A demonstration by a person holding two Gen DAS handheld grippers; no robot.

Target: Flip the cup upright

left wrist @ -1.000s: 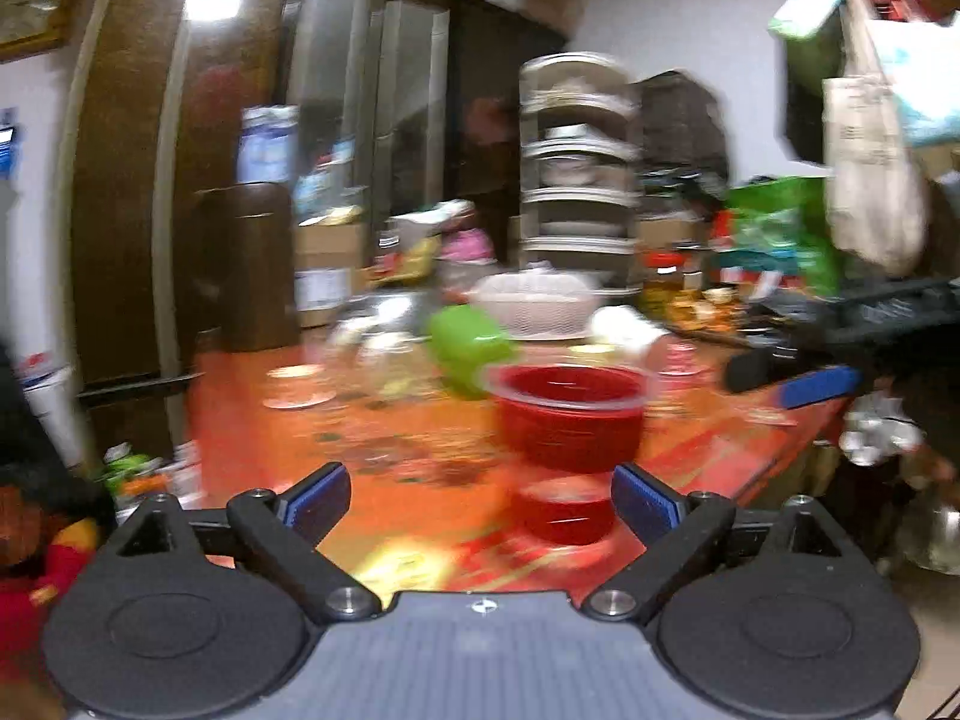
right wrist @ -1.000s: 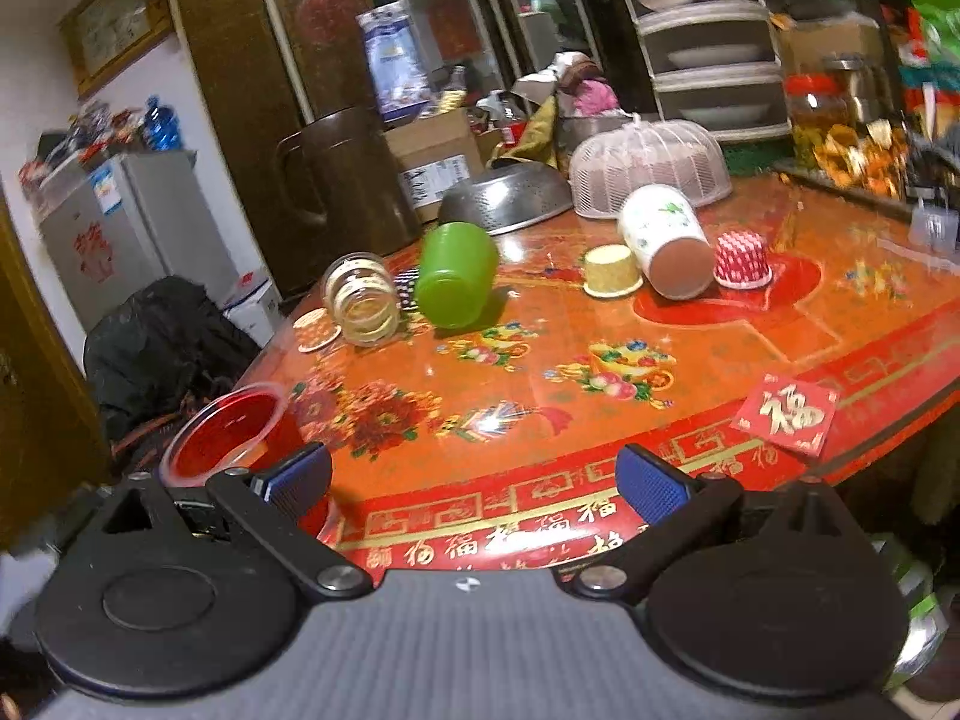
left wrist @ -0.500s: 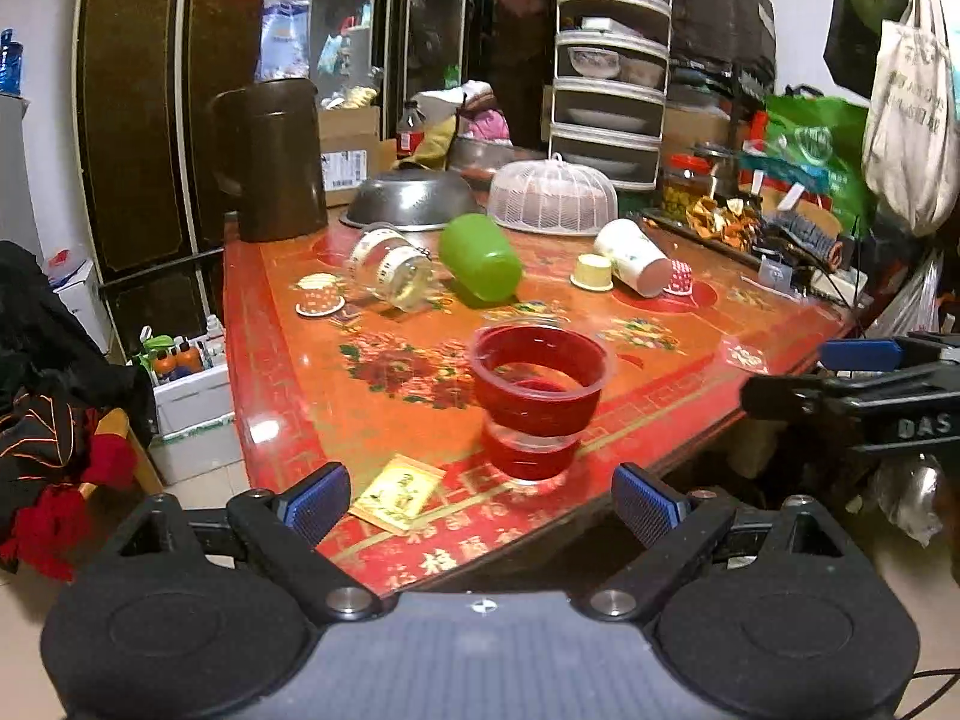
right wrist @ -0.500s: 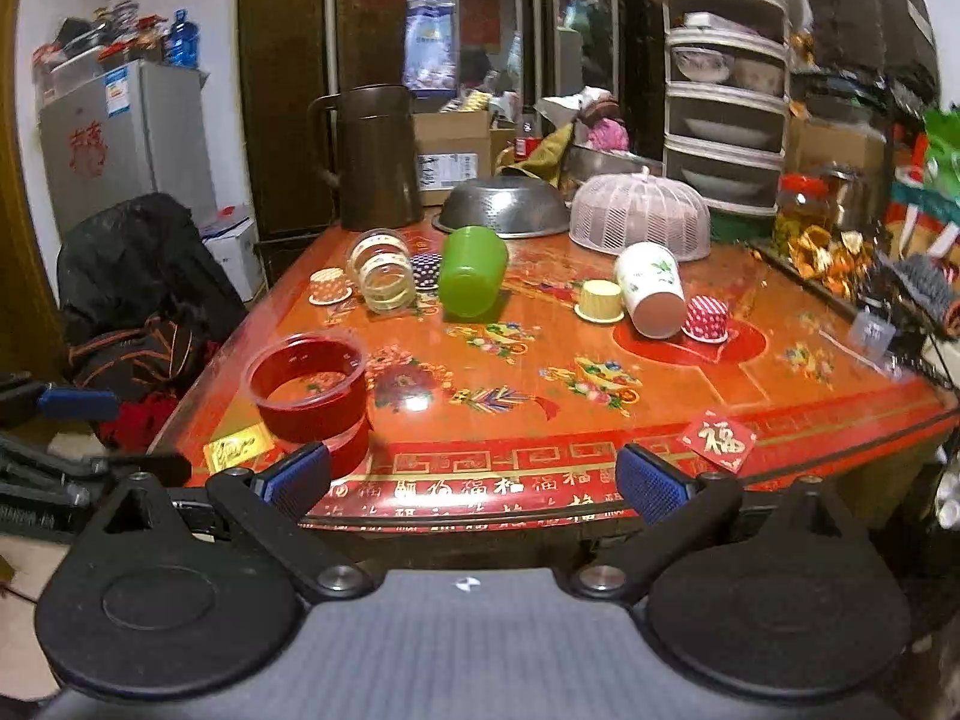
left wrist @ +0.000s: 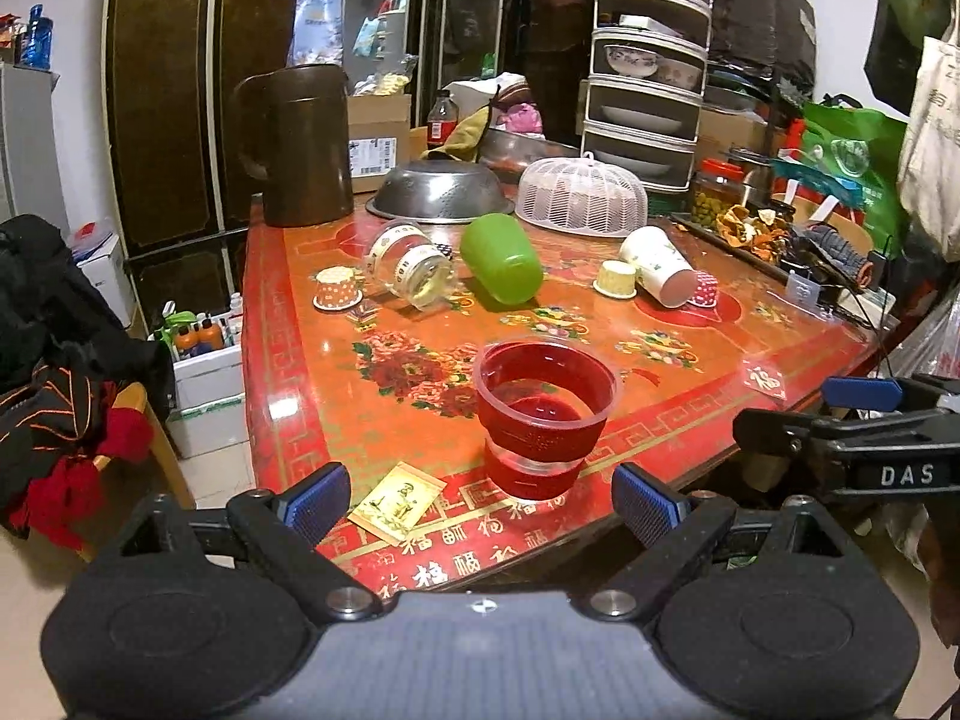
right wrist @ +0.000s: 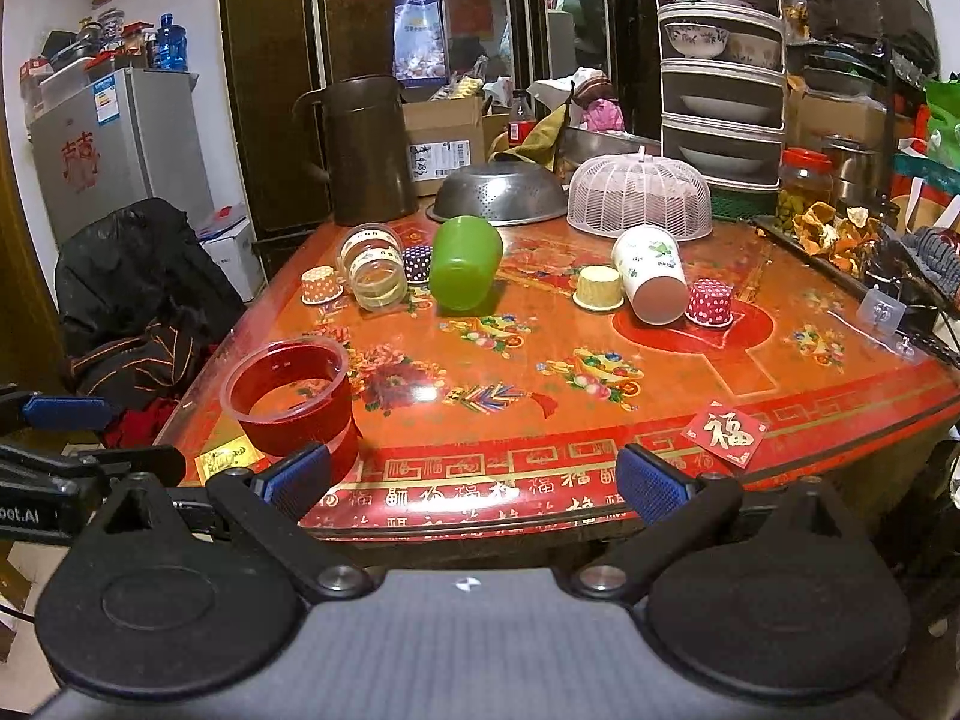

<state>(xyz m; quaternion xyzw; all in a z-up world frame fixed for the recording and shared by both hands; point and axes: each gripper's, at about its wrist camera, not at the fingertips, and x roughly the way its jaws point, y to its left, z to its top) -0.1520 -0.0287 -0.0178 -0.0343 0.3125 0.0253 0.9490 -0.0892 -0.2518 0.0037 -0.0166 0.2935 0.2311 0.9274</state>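
**Red cup upright at the near edge; both grippers spread and clear of it**

The red cup [left wrist: 545, 414] stands mouth up on the red lacquered table [left wrist: 690, 414], close to its near edge, just beside a small gold card [left wrist: 397, 501]; its long axis is vertical, so by my reading the flip is already done; it lies straight ahead of the left gripper [left wrist: 482, 501], between the lines of its spread fingers, and not touching them; from the right gripper [right wrist: 474, 480] the same cup [right wrist: 288, 399] sits far to the left, just past the left finger, so the left hand is the nearer and better aligned; the right gripper is likewise spread and holds nothing.

Farther back lie a green cup [left wrist: 503, 258], a clear jar [left wrist: 408, 264] and a white paper cup [left wrist: 657, 267], all on their sides, well apart from both tools; whether any of them comes next I cannot tell.

Against a second ago, the left view has drawn back from the cup: then it loomed close and blurred between the fingers, now it is sharp with more table edge showing; the right gripper has swung to face the table squarely.
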